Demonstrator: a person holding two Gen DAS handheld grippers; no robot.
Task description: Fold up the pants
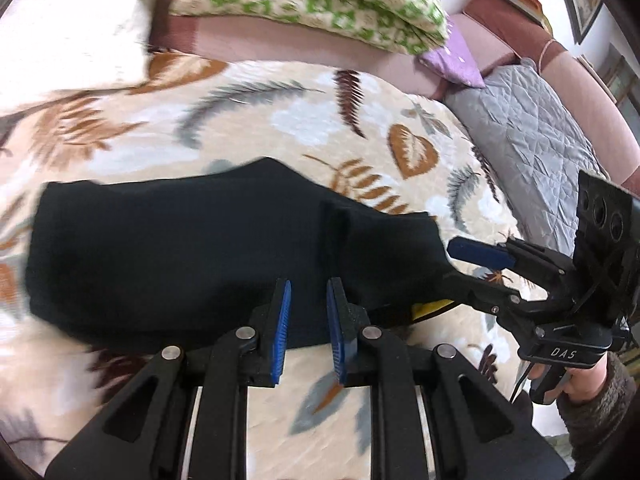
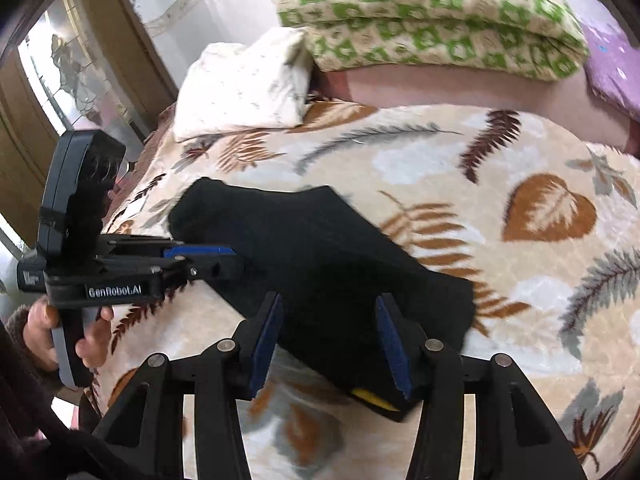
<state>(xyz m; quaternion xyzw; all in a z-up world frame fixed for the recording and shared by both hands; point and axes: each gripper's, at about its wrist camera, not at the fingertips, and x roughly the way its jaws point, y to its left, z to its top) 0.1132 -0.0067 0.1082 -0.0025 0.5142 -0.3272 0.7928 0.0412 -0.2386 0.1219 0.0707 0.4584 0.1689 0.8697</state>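
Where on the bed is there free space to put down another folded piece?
Free: the leaf-print blanket to the right of the black pants, toward the purple cushion; also the strip between the pants and the green-patterned quilt. Crowded: the near edge, where the left gripper and right gripper work.

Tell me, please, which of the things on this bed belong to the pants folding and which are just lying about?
Part of the job:
black pants, folded on the blanket
left gripper
right gripper, open above the pants

Just lying about:
leaf-print blanket
green checked quilt
white pillow
purple pillow
grey quilted cover
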